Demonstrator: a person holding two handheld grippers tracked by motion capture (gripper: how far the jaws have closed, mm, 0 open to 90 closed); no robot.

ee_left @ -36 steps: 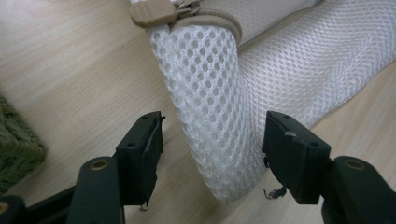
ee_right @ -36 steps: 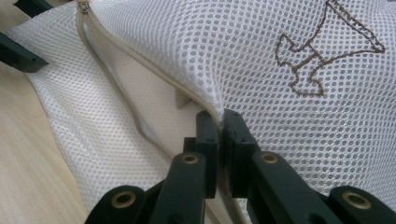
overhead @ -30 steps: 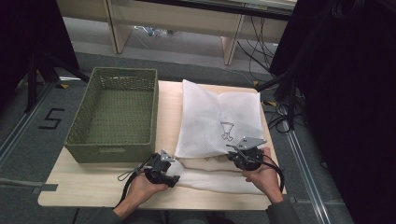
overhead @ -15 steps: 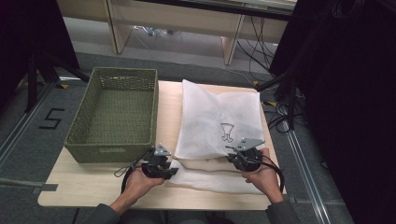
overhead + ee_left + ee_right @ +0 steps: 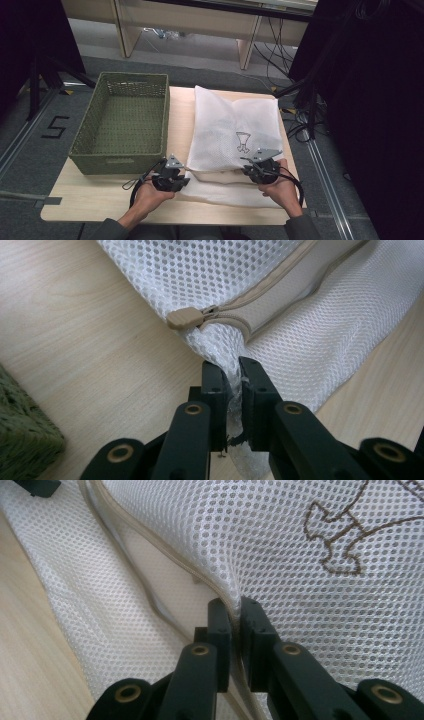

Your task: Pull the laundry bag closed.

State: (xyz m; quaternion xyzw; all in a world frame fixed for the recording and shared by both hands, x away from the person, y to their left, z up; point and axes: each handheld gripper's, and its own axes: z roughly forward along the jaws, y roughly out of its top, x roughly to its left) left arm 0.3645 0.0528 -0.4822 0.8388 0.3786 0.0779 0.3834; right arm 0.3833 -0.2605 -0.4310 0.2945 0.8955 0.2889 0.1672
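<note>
Left claw [image 5: 234,371] just closed, pinching one white mesh bag [image 5: 235,127], right claw [image 5: 236,609] clamped on it too, one green basket [image 5: 125,122]

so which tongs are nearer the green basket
Left. The left tongs sit just off the green basket's near right corner; the right tongs are across the mesh bag, well away.

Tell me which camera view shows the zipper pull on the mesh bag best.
The left gripper view: the tan zipper pull sits close and sharp, just above the left gripper pinching the mesh bag. In the other views I can't make it out.
</note>
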